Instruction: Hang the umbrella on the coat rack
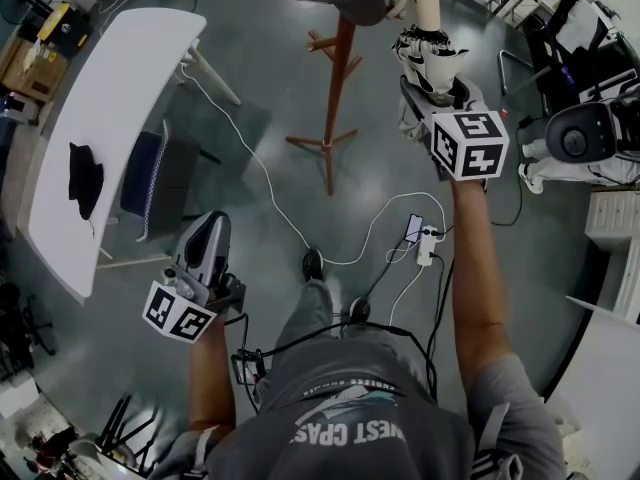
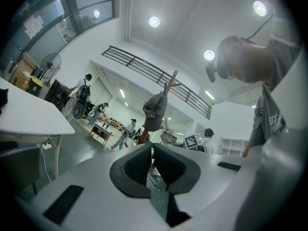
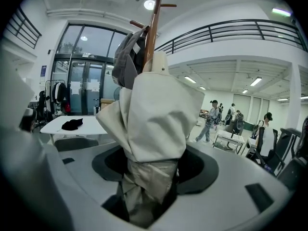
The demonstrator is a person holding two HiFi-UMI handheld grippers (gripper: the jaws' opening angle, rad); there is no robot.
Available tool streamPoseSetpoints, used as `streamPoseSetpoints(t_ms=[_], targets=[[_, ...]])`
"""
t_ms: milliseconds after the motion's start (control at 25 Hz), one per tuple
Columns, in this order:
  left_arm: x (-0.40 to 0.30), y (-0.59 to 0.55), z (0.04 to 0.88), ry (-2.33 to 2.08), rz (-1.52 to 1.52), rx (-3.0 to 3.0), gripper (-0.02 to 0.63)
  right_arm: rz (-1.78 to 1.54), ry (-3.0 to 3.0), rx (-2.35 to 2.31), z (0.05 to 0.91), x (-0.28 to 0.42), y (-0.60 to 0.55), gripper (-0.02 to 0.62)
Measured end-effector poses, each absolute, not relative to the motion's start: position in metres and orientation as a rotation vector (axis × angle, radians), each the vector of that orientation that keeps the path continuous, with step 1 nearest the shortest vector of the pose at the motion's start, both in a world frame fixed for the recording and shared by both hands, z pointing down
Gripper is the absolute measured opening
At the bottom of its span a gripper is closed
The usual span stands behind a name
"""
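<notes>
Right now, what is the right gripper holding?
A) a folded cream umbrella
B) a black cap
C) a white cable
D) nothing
A: in its own view the right gripper is shut on the folded cream umbrella, which is held up close to the coat rack.

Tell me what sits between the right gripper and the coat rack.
Only the folded cream umbrella, clamped in the right gripper, its top in front of the coat rack near a grey cap; the right gripper view shows it.

Beige umbrella (image 1: 433, 56) in right tool (image 1: 424, 90) (folded), near coat rack (image 1: 338, 88)
</notes>
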State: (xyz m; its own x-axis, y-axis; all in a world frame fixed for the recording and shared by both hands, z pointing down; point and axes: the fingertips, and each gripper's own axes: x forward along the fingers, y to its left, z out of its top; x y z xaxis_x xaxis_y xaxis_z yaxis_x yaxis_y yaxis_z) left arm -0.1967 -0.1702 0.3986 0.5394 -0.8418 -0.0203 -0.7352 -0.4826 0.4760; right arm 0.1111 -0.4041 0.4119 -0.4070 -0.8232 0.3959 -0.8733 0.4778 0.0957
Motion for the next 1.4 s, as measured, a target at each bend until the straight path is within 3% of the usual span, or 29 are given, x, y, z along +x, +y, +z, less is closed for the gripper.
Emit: streamPoseSetpoints(t_ms=[720, 1400], targets=[[-0.189, -0.166, 0.397, -1.276, -0.345, 2.381, 0.031, 0.288, -2.322, 1.259, 0.484, 0.075, -0.322, 0.293], [-0.192, -0.163, 0.400, -1.275, -0.364, 2.372, 0.031, 0.226, -2.268, 1.433, 0.436, 0.133, -0.376, 0.293]])
